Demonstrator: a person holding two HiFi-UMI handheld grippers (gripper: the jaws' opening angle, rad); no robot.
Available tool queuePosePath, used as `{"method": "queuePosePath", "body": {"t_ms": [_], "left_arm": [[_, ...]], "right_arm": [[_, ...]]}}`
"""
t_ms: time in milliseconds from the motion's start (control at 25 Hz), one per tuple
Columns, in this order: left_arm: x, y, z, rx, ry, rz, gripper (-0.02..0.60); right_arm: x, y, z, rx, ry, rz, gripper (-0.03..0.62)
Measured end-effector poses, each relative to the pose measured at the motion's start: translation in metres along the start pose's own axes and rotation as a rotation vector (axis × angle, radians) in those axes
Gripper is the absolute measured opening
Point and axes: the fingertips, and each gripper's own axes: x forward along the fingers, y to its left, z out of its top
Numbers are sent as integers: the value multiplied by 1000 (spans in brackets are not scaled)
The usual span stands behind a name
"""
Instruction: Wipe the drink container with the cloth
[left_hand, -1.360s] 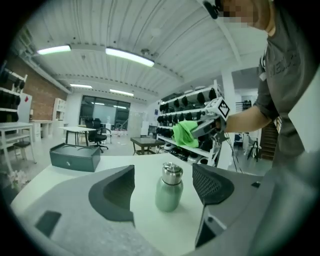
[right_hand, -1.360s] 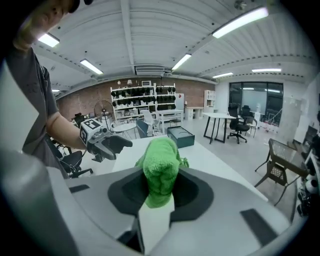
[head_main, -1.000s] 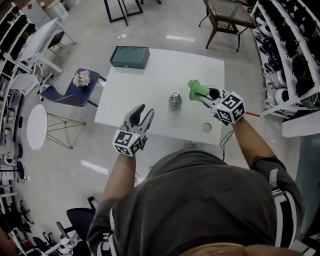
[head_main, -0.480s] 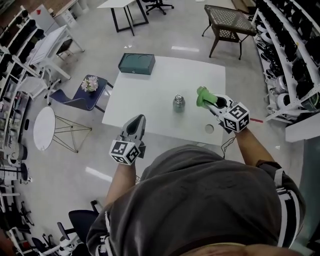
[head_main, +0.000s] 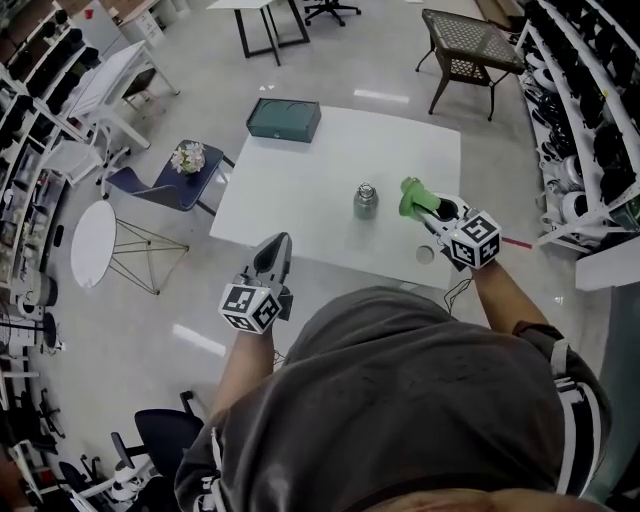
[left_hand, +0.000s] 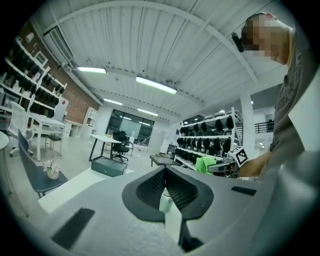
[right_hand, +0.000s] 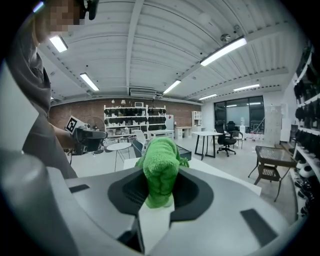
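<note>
The drink container (head_main: 365, 200), a small metal bottle with a cap, stands upright near the middle of the white desk (head_main: 300, 180), a little toward the near right. Just to its right, apart from it, hangs the green cloth (head_main: 413, 197), bunched into a wad and raised above the desktop. The right gripper (head_main: 422, 206) grasps it: in the right gripper view the cloth (right_hand: 160, 170) sits clamped between the 2 dark fingers (right_hand: 125, 192) of the right gripper (right_hand: 159, 176) and sticks up past their tips.

The left gripper (head_main: 279, 242) is at the near edge of the desk, to the near left of the container and well apart from it. Its fingers (left_hand: 150, 187) are clenched together on nothing, and the left gripper view shows a sliver of the container (left_hand: 165, 201) beyond the tips of the left gripper (left_hand: 165, 172).

A small round disc (head_main: 426, 254) lies flat on the desk at its near right, below the right gripper. A dark green box (head_main: 284, 118) rests on the far left corner. On the floor to the left of the desk stands a blue chair (head_main: 150, 185) with a bunch of flowers (head_main: 187, 157) on its seat
</note>
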Motion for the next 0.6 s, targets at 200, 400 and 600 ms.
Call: {"method": "queuePosePath", "body": {"t_ms": [200,400,600], "left_arm": [[-6,3,-1,-19,-4,9,6],[-4,4,5,-19,-16,6,6],[-1,4,7,-22,-18,1,6]], "right_arm": [[4,6,-1,-2,2,8,92],[5,3,6,-9,-7,1,92],[5,2,9,-18,-8,1,92]]}}
